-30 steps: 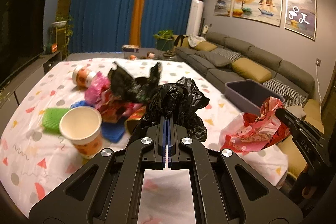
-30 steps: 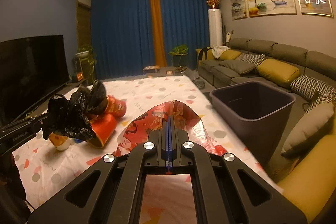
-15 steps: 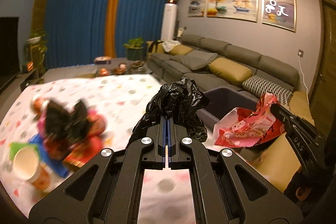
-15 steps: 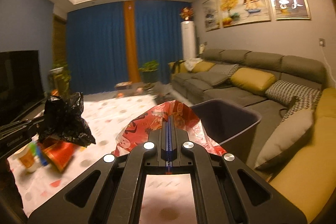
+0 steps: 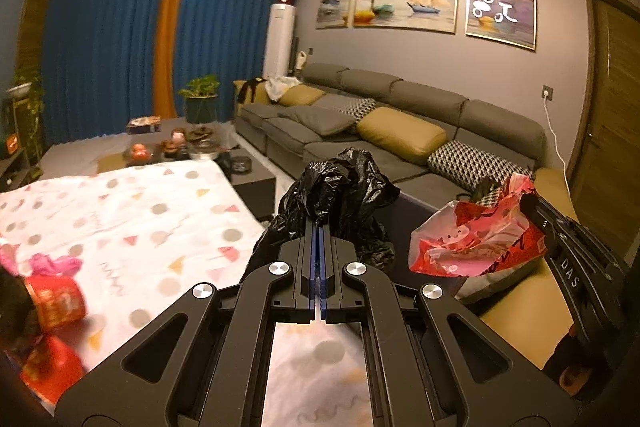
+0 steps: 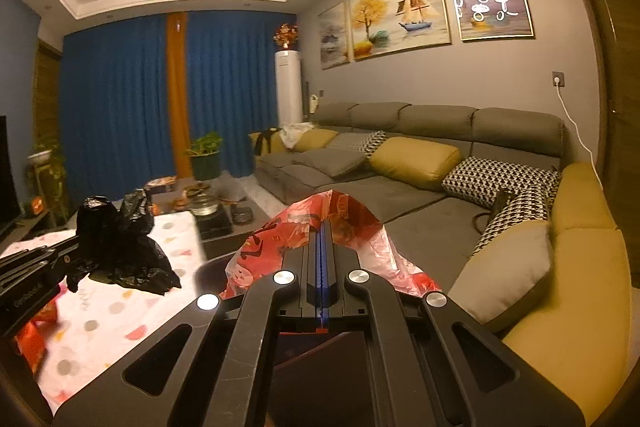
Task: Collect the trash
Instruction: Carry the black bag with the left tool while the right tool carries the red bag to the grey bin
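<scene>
— Both loads have swung off the table (image 5: 120, 219) toward the sofa since the earlier frames; our left gripper (image 5: 319, 227) is pinching the black bag (image 5: 336, 195) at frame centre, our right gripper (image 6: 322, 227) the red wrapper (image 6: 340, 211).

— Could we miss? We think so: the bin (image 6: 212, 267) shows only as a dark rim at lower centre of the right view, so either piece might land outside it.

— Only the left view shows red cans (image 5: 56, 303) waiting at lower left.
</scene>
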`<state>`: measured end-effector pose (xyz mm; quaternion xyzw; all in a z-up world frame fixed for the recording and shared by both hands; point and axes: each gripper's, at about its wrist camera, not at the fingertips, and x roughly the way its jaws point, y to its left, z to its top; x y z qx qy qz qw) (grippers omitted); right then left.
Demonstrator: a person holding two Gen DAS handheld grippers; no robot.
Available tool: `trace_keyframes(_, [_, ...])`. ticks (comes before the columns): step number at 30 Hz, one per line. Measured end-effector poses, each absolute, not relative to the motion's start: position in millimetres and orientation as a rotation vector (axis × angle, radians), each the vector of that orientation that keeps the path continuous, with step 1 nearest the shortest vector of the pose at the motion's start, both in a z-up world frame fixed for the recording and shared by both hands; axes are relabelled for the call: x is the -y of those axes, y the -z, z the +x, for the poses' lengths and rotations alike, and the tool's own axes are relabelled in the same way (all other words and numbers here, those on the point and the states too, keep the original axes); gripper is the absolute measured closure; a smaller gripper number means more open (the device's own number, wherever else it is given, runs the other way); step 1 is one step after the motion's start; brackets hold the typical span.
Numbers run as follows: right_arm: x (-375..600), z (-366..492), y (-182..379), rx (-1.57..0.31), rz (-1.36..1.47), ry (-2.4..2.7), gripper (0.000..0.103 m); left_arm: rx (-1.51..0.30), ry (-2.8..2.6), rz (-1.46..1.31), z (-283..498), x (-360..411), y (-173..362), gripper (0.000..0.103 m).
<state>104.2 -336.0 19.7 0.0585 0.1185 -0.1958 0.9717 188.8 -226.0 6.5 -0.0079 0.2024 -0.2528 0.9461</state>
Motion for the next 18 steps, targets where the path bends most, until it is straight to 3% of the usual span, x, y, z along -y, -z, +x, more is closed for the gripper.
trace_keyframes(18, [351,140,-4,-0.301,0.098,0.394,0.102,-0.494,0.585,0.036,230,275,26,0.103])
